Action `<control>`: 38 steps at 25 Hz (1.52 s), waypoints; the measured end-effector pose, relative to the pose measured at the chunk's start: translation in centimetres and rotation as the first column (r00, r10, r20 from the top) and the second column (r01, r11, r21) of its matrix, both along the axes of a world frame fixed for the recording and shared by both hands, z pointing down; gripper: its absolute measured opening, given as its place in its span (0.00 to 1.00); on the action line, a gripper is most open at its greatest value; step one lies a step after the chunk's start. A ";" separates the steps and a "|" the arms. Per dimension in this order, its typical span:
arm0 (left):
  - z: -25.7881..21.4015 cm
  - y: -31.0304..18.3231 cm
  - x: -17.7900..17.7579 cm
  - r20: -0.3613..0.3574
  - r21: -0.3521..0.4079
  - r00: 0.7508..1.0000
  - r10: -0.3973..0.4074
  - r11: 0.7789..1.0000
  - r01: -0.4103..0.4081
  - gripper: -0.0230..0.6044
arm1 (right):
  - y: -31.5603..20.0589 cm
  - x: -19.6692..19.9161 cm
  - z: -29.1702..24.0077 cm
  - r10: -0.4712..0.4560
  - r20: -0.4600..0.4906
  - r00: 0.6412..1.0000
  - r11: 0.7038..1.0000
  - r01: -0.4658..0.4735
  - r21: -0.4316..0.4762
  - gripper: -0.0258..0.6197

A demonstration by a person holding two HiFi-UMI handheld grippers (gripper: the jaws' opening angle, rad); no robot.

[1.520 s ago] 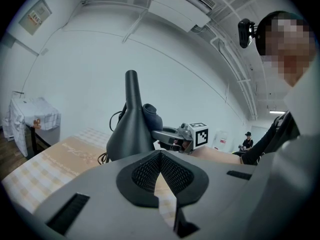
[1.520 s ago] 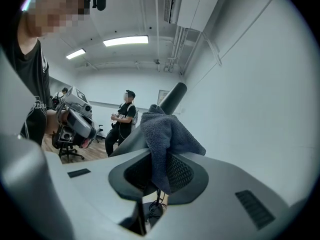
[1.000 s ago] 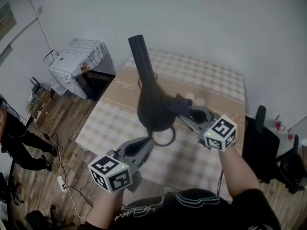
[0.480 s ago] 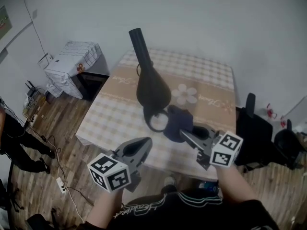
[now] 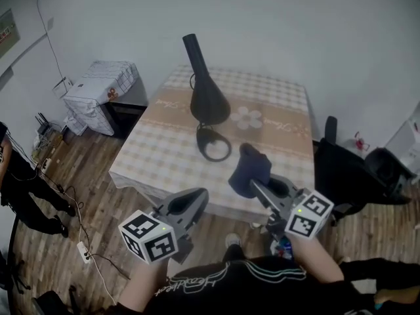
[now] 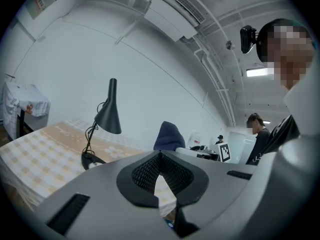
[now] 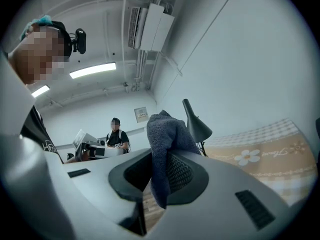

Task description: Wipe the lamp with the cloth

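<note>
The lamp point(image 5: 209, 102) stands upright near the middle of the table point(image 5: 157, 157), its ring base toward the near edge and its dark shade toward the far edge, touched by neither gripper. The right gripper point(image 5: 253, 184) is held off the table's near edge, toward its right corner, with its jaws pinching a dark blue cloth point(image 5: 249, 168) that bunches up above them, well apart from the lamp. The left gripper point(image 5: 195, 199), also off the near edge, has its jaws pressed together at the tips with nothing between them.
</note>
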State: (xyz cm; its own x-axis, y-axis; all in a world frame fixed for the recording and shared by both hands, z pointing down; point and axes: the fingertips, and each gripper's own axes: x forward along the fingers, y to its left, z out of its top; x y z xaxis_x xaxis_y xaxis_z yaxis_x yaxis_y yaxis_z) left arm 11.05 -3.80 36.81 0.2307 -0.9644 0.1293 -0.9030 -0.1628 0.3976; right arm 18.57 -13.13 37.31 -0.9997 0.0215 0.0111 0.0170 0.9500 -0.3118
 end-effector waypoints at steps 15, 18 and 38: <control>-1.3 8.0 5.3 0.022 0.056 0.999 0.028 0.998 -0.029 0.03 | 9.2 4.1 -0.7 0.011 0.072 0.997 0.999 -0.009 -0.031 0.13; -1.6 8.0 6.0 0.027 0.056 0.999 0.036 0.998 -0.037 0.03 | 9.5 5.0 -1.0 0.017 0.080 0.997 1.000 -0.015 -0.027 0.13; -2.7 5.4 8.3 0.001 0.037 0.999 0.036 0.999 -0.036 0.03 | 7.8 7.9 -2.3 -0.004 0.051 0.999 0.999 0.006 -0.041 0.13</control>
State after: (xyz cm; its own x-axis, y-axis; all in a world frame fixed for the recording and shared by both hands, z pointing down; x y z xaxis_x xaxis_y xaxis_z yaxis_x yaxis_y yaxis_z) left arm 19.33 1.57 34.11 0.2656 -0.9595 0.0938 -0.8965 -0.2100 0.3902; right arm 26.52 -5.31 35.04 -0.9988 0.0263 -0.0412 0.0390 0.9361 -0.3496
